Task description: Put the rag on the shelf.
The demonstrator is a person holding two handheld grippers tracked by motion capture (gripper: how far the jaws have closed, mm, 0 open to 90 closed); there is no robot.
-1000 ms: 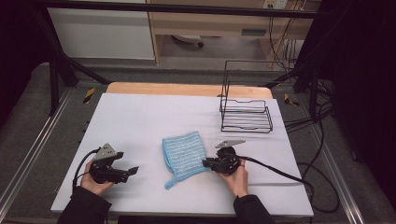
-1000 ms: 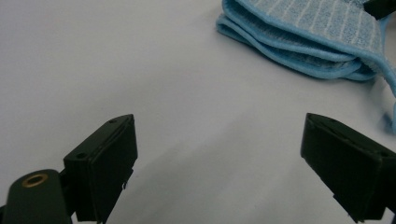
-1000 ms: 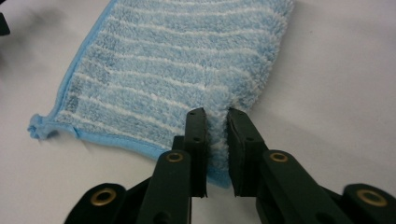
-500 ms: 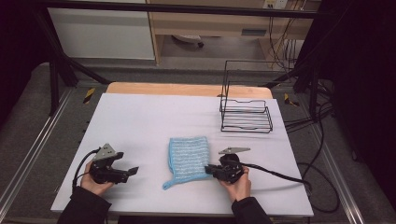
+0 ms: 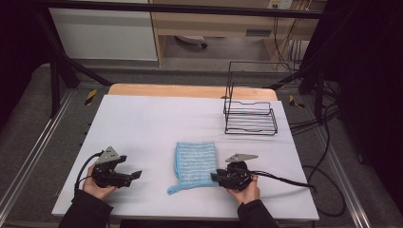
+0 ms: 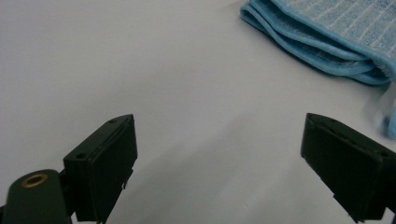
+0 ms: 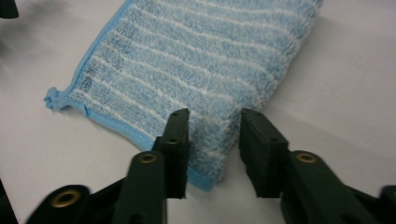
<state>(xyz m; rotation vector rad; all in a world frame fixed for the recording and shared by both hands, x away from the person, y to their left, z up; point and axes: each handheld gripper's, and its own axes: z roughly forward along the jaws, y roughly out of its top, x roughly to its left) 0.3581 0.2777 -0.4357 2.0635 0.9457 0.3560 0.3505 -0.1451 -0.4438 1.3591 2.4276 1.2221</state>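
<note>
Blue striped towel (image 5: 195,164) folded flat on white table cover (image 5: 157,118), nearer than wire rack (image 5: 250,116). Right gripper (image 7: 214,122) at towel's near right corner, jaws partly apart astride the edge, not clamped. Left gripper (image 6: 219,149) left of towel, jaws wide, empty.

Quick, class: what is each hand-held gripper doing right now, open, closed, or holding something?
Left hand-held gripper: open, empty, above bare table.
Right hand-held gripper: jaws partly open around the blue towel's corner, not clamped.
</note>
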